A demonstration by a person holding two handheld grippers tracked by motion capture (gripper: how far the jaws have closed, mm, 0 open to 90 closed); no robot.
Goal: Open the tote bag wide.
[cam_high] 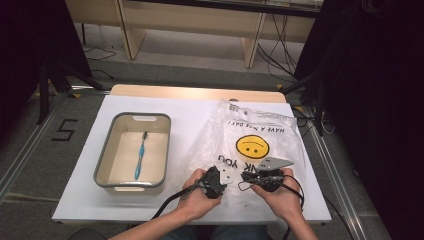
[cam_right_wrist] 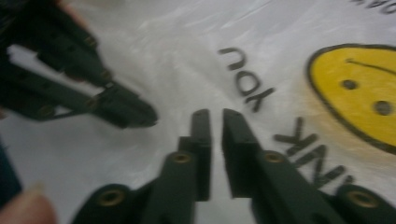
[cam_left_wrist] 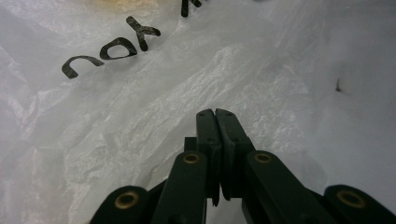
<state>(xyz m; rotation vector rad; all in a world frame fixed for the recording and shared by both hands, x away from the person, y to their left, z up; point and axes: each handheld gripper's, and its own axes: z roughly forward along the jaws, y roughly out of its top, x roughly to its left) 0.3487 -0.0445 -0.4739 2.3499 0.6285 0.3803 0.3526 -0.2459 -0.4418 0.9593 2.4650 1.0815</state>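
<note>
Plastic bag, thin, translucent white, crinkled, printed with a yellow smiley and black lettering, spread flat over the right half of the table, reaching its right edge. Left gripper at the bag's near edge, jaws clenched together on the film. Right gripper alongside, jaws slightly parted, nothing visibly pinched. Hands side by side near the table's front edge.

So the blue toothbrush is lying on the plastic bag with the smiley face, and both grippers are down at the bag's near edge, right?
Not quite. The blue toothbrush lies inside the grey tub, left of the plastic bag, as the high view shows. The left gripper and right gripper are indeed at the bag's near edge.
</note>
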